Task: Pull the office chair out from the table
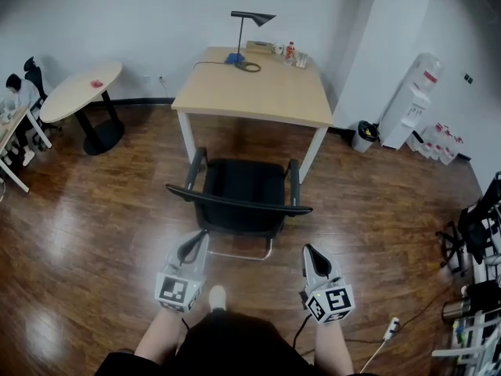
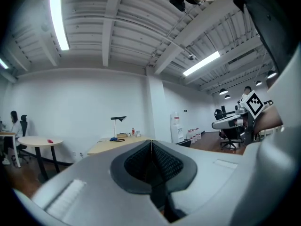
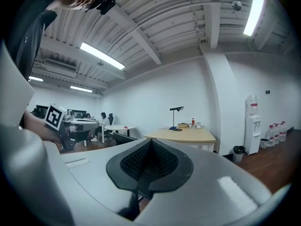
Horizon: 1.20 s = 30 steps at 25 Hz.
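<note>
The chair is seen just in front of the table, and since the left gripper and right gripper are pressed together on nothing short of its backrest, they would best be spread, closed on it and drawn back evenly.

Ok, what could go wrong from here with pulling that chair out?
The left gripper and right gripper are shut and empty, short of the office chair; unopened, they may only nudge it toward the table. Stepping back, the person could trip on the white plug and cable on the floor at their right.
</note>
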Each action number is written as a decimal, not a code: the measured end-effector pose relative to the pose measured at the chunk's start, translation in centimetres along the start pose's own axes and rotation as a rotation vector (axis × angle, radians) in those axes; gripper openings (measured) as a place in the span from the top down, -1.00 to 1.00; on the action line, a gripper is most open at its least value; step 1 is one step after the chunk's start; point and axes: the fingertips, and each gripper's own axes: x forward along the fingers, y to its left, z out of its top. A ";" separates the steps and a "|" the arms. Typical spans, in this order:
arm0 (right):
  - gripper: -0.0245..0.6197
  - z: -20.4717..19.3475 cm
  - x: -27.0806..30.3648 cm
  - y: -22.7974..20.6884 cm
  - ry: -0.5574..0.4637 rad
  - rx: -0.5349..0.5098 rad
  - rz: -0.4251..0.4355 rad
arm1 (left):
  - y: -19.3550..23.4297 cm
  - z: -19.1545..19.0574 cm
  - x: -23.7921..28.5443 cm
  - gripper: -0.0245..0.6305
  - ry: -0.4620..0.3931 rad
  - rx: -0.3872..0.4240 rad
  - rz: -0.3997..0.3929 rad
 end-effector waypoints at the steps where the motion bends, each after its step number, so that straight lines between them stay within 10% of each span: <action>1: 0.88 0.1 -0.9 -0.2 -0.010 0.017 0.002 | -0.4 0.2 -0.7 0.91 -0.006 -0.002 0.012; 30: 0.89 0.9 -6.8 7.2 -0.103 0.083 0.020 | 0.9 2.7 -13.3 0.91 -0.081 -0.109 0.121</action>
